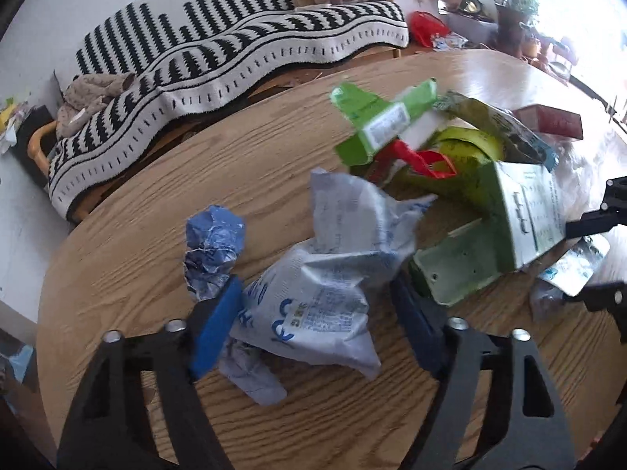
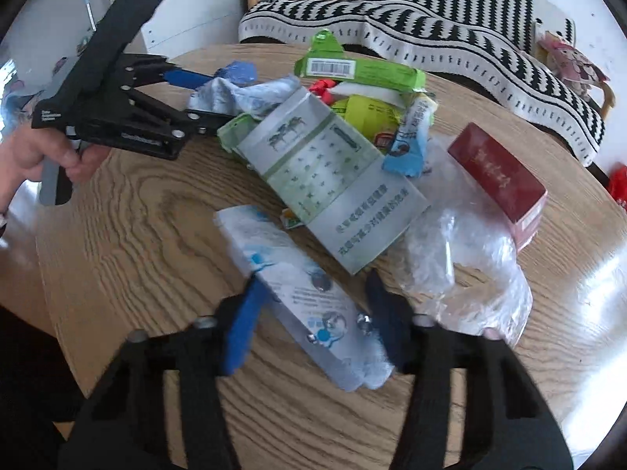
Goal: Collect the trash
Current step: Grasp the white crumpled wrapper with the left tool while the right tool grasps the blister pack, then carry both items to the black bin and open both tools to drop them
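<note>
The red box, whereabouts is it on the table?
The red box lies on the wooden table at the right of the right wrist view, at the far right edge of the trash pile, beside the clear plastic bag.

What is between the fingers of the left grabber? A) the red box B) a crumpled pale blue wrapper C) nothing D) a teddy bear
B: in the left wrist view, the crumpled pale blue wrapper lies between the open blue fingers of the left gripper.

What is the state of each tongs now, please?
Left tongs: open around the crumpled white-blue bag, not clamped.
Right tongs: open around the flat white-blue packet.
</note>
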Tool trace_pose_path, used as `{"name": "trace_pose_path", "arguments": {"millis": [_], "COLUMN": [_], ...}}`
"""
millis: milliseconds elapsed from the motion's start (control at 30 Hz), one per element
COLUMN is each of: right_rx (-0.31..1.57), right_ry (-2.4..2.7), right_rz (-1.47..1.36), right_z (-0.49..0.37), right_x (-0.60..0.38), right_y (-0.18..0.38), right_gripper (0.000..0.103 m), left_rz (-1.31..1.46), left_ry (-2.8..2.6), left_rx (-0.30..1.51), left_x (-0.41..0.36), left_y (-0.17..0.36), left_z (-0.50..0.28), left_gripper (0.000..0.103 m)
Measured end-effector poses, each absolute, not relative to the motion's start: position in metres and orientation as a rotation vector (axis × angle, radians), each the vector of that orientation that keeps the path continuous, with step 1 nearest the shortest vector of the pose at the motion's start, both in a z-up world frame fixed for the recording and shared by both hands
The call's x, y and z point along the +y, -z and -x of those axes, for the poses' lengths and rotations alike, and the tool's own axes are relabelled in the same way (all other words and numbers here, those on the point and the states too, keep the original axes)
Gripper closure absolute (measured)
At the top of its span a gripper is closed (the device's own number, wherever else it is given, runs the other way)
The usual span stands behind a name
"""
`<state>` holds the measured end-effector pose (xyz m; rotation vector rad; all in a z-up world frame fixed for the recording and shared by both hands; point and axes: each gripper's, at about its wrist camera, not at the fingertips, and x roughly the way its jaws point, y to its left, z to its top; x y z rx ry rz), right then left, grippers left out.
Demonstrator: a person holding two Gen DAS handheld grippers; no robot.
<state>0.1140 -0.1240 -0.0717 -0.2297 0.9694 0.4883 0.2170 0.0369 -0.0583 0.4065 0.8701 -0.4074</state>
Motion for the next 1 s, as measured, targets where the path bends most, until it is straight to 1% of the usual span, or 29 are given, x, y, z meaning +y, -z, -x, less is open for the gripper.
{"name": "trace_pose_path", "arguments": {"millis": [33, 67, 100, 133, 233, 367, 533, 800, 933, 1000], "right_rx": [0.975, 0.980, 0.984, 0.985, 0.967, 0.942, 0.920, 0.884, 0.866, 0.858], "right_ry": [-0.506, -0.525, -0.540, -0.547, -0.570, -0.569, -0.546, -0.452, -0.363, -0.292], "right_rz": [0.228, 0.223, 0.210, 0.201, 0.143, 0.059, 0.055, 0.040, 0.003, 0.002], "right_z": [-0.112, -0.109, -0.107, -0.104, -0.093, -0.080, -0.056, -0.017, 0.004, 0.013], "right_x": [-0.123, -0.122, -0.122, -0.122, -0.126, -0.139, -0.154, -0.202, -0.250, -0.279], "right_y": [0.071, 0.070, 0.069, 0.067, 0.052, 0.025, 0.002, -0.027, -0.041, -0.046], "right_gripper": [0.071, 0.073, 0.076, 0.076, 0.076, 0.076, 0.076, 0.076, 0.076, 0.076], "left_rz": [-0.410, -0.412, -0.398, -0.375, -0.293, -0.231, -0.220, -0.241, -0.222, -0.235], "left_ry": [0.416, 0.413, 0.413, 0.408, 0.355, 0.297, 0.294, 0.314, 0.363, 0.412], "left_rx": [0.869, 0.870, 0.876, 0.879, 0.918, 0.899, 0.848, 0.797, 0.762, 0.727], "left_x": [0.034, 0.032, 0.032, 0.033, 0.040, 0.048, 0.037, -0.004, -0.032, -0.058], "left_y": [0.057, 0.057, 0.056, 0.054, 0.045, 0.019, -0.010, -0.027, -0.039, -0.047], "left_z": [-0.214, -0.212, -0.211, -0.209, -0.207, -0.190, -0.161, -0.126, -0.109, -0.095], "left_gripper": [0.045, 0.048, 0.061, 0.066, 0.076, 0.077, 0.077, 0.077, 0.077, 0.077]}}
